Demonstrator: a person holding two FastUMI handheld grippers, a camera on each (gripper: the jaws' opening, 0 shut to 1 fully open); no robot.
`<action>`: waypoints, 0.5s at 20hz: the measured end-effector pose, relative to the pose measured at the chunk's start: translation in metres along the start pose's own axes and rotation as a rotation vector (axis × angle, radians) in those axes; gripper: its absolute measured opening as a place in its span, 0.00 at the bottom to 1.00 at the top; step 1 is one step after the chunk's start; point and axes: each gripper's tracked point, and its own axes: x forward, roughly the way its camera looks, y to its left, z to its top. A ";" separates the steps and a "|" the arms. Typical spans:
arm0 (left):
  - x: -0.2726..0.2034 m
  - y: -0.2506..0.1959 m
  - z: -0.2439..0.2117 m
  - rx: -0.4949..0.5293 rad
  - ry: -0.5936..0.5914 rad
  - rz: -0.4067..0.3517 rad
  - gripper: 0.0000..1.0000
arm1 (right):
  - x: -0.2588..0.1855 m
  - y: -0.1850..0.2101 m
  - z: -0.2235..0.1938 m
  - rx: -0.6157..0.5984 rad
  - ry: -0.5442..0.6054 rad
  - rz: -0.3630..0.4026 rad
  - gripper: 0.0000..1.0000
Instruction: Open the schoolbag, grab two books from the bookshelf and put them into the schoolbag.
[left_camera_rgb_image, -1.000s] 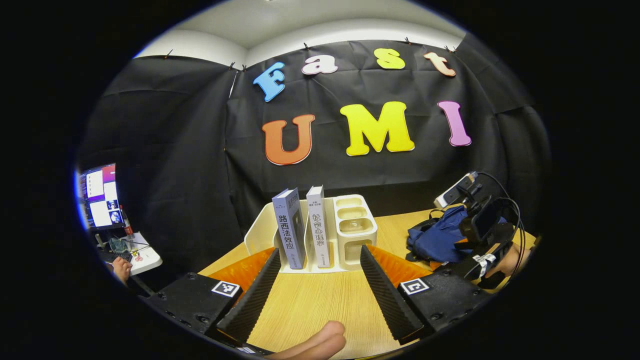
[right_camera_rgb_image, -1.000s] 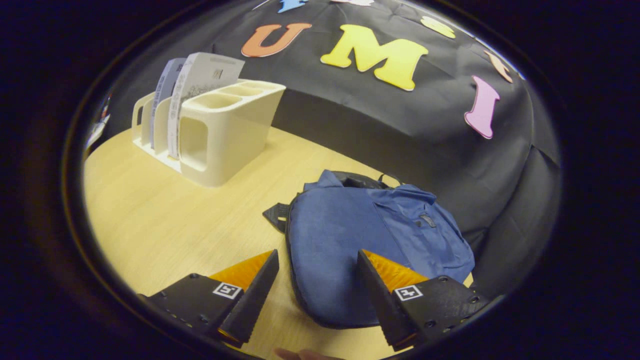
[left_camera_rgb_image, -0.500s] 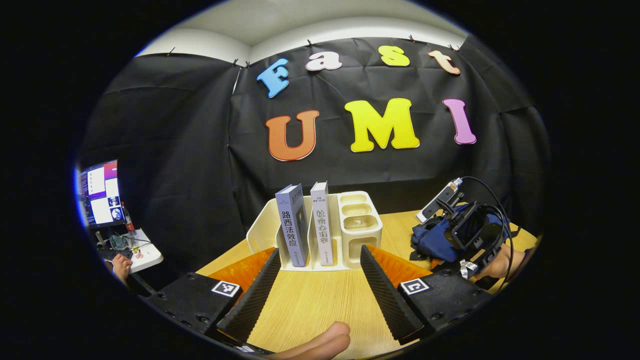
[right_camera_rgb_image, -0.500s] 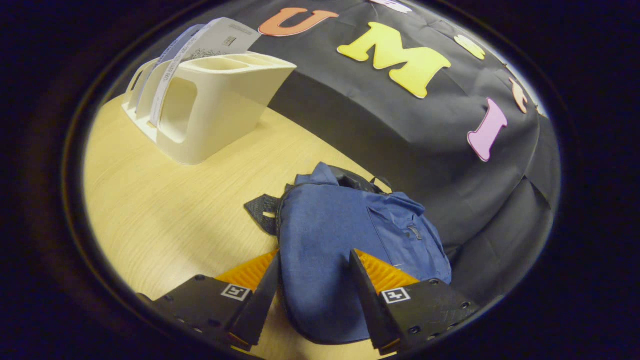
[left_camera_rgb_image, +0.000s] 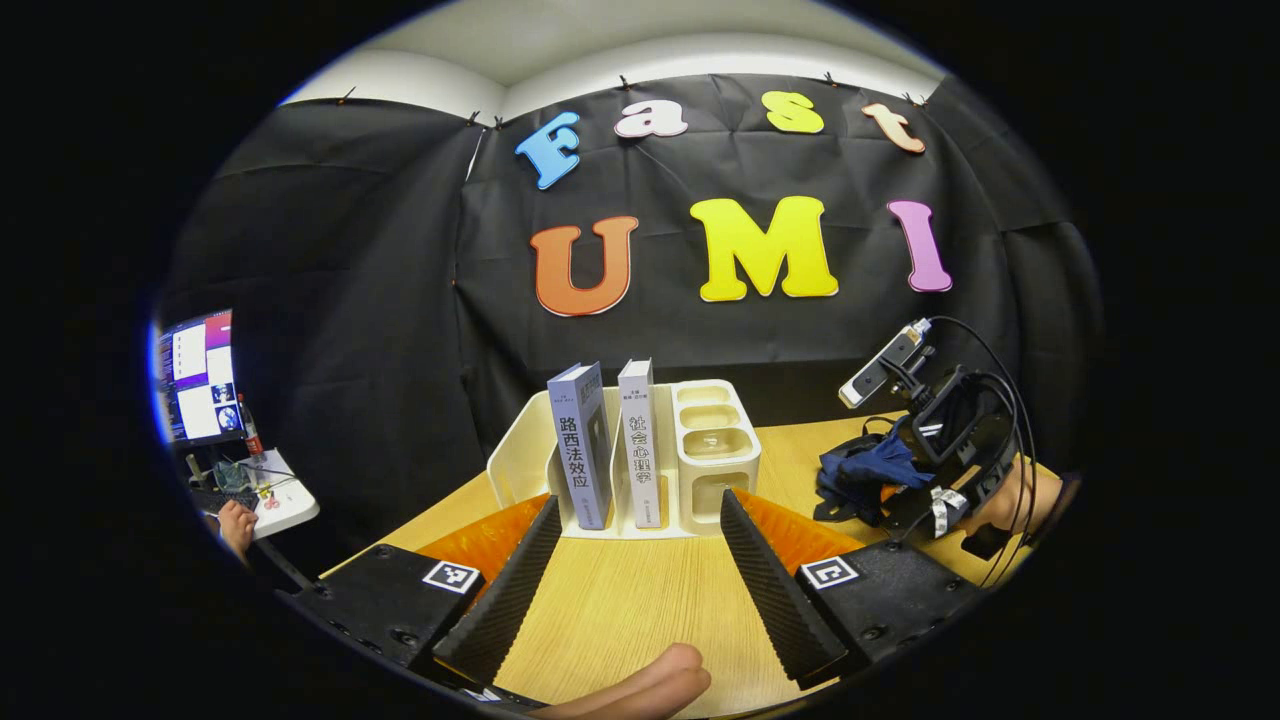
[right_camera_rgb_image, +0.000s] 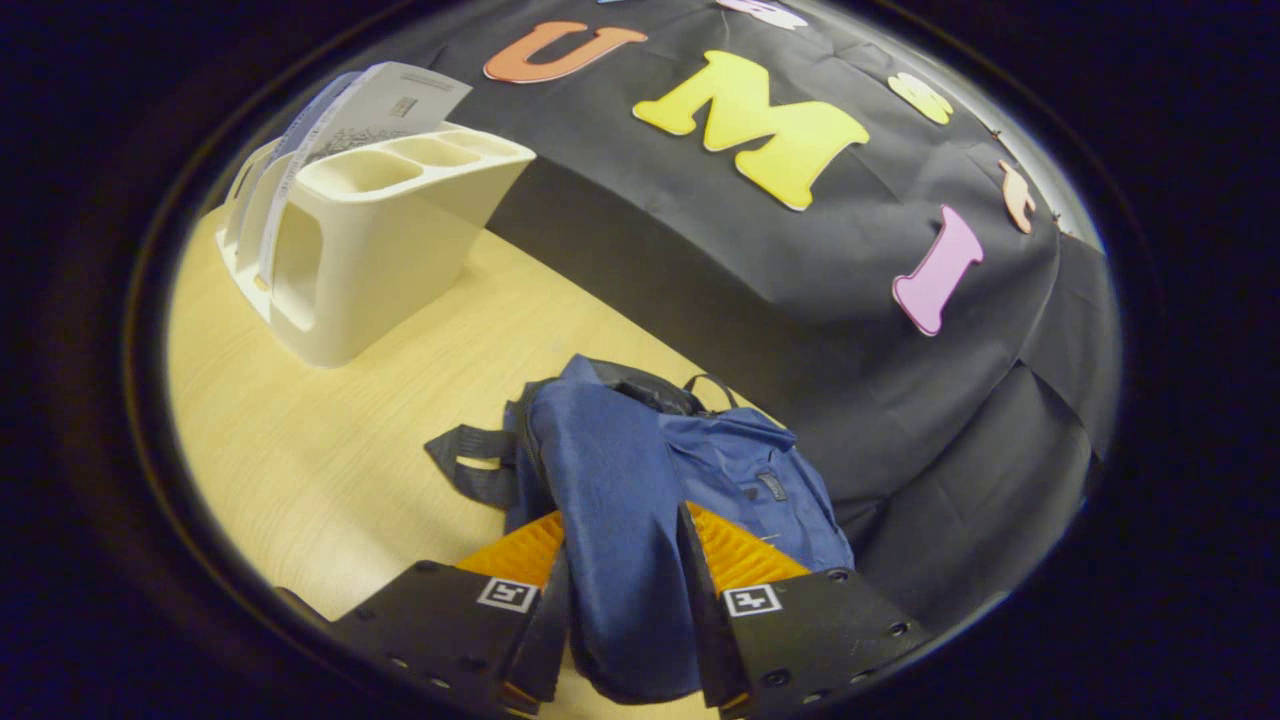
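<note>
Two books stand upright in a cream bookshelf (left_camera_rgb_image: 715, 445): a grey-blue one (left_camera_rgb_image: 580, 445) and a pale one (left_camera_rgb_image: 640, 440). My left gripper (left_camera_rgb_image: 637, 505) is open just in front of them, above the wooden table (left_camera_rgb_image: 620, 610), and holds nothing. The blue schoolbag (right_camera_rgb_image: 620, 470) lies to the right of the shelf, with its black straps spread on the table. My right gripper (right_camera_rgb_image: 623, 532) is shut on the bag's near end, and a bunched fold of cloth sits between its fingers. From the left gripper view, the right gripper (left_camera_rgb_image: 950, 440) hangs over the crumpled bag (left_camera_rgb_image: 870, 470).
A lit monitor (left_camera_rgb_image: 195, 375) and a small white side table (left_camera_rgb_image: 275, 500) stand far left, with a person's hand (left_camera_rgb_image: 235, 525) beside them. The shelf's right end has small open compartments (right_camera_rgb_image: 400, 170). The black cloth wall runs close behind the shelf and the bag.
My right gripper's fingers have closed in on the bag's near end. The bag has bunched up and risen off the table. My left gripper has hardly moved.
</note>
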 end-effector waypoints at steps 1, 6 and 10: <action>0.000 -0.001 0.000 -0.003 0.002 -0.004 1.00 | 0.007 -0.002 0.000 0.012 0.011 0.001 0.55; 0.002 0.000 -0.004 -0.009 0.015 -0.002 1.00 | 0.011 -0.025 0.014 0.081 -0.025 0.012 0.11; 0.003 -0.003 -0.003 -0.011 0.015 -0.008 1.00 | 0.006 -0.061 0.024 0.152 -0.032 0.000 0.08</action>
